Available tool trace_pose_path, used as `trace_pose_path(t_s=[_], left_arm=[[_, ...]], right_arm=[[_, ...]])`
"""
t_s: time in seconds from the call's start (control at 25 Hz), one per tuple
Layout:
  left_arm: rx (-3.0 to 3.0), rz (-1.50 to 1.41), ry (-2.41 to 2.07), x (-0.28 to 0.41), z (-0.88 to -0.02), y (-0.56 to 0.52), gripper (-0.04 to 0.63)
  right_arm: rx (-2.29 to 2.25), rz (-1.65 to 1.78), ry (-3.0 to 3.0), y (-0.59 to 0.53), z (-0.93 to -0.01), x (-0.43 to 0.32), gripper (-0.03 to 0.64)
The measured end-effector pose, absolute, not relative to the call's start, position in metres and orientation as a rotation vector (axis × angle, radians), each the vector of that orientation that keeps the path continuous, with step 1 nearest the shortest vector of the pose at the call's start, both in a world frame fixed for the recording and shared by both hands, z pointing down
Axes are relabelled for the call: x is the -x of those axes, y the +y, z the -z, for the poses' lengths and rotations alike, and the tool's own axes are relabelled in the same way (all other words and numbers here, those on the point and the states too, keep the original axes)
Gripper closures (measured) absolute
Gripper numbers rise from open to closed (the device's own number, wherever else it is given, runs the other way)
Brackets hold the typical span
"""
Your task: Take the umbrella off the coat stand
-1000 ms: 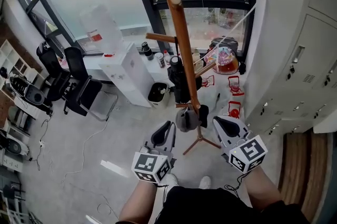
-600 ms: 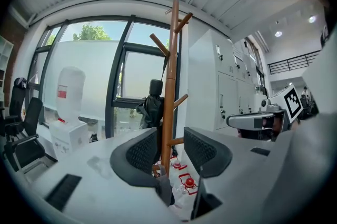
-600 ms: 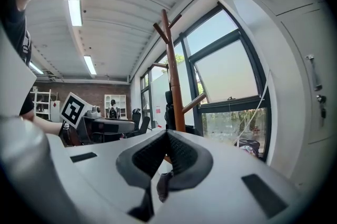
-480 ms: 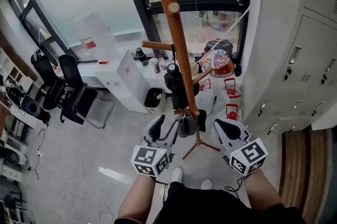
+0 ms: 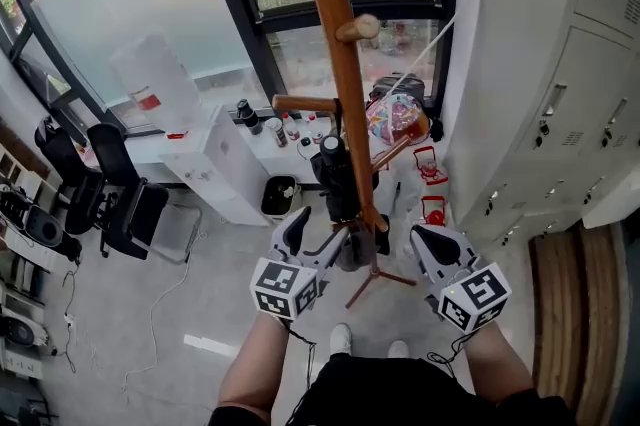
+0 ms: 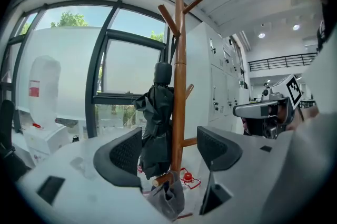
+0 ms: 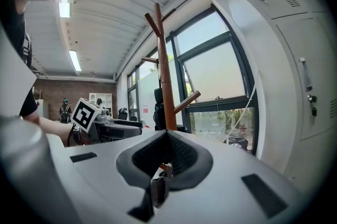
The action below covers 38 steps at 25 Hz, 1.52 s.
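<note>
1. Left gripper view: the left claw [image 6: 169, 152] stands spread wide, its jaws just opened, with both dark pads clear of everything.
2. Framed in the gap between those pads, but farther off and untouched, is the black folded umbrella [image 6: 155, 123]. It hangs upright against the left side of the wooden coat stand [image 6: 180, 86].
3. A small grey pouch [image 6: 168, 196] hangs from a low peg of the stand, just below the umbrella's bottom end.
4. Right gripper view: the right claw [image 7: 167, 152] has its jaws pressed together, the ribbed pads meeting at their tips. Whether the grey strip seen low in the slit is pinched there cannot be told. The stand's pole rises beyond the tips, with the window on the far side.
5. Head view: both claws are held near the person's body, one on each side of the stand's lower pole. The left is close to the grey pouch and the right is a little apart on the other side.
6. The umbrella is on the stand, above and beyond the claws. Grey lockers [image 5: 560, 114] stand to the right, and a white desk [image 5: 215, 164] sits far left under the window.
</note>
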<state>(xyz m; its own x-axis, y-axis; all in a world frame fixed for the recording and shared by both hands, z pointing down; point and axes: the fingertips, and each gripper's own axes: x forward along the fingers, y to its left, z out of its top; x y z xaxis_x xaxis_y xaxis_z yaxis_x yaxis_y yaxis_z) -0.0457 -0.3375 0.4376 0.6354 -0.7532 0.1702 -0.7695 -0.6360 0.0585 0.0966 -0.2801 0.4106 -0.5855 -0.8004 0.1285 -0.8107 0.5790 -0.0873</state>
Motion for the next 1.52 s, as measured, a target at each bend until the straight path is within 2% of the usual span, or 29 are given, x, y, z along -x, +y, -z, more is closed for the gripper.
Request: trace_pose_path(t_s=[0.6,1.52], left_arm=[[-2.876,-0.235,-0.926,0.033,-0.445,-0.401,0.287],[-2.997,-0.236,-0.19,-0.015,-0.453,-0.415,0.288]], right_arm=[[-1.635,-0.233,-2.553,-0.293,-0.415,-0.097,0.563],[-1.846,-0.288,-2.447,-0.294,-0.428,-0.098,0.563]])
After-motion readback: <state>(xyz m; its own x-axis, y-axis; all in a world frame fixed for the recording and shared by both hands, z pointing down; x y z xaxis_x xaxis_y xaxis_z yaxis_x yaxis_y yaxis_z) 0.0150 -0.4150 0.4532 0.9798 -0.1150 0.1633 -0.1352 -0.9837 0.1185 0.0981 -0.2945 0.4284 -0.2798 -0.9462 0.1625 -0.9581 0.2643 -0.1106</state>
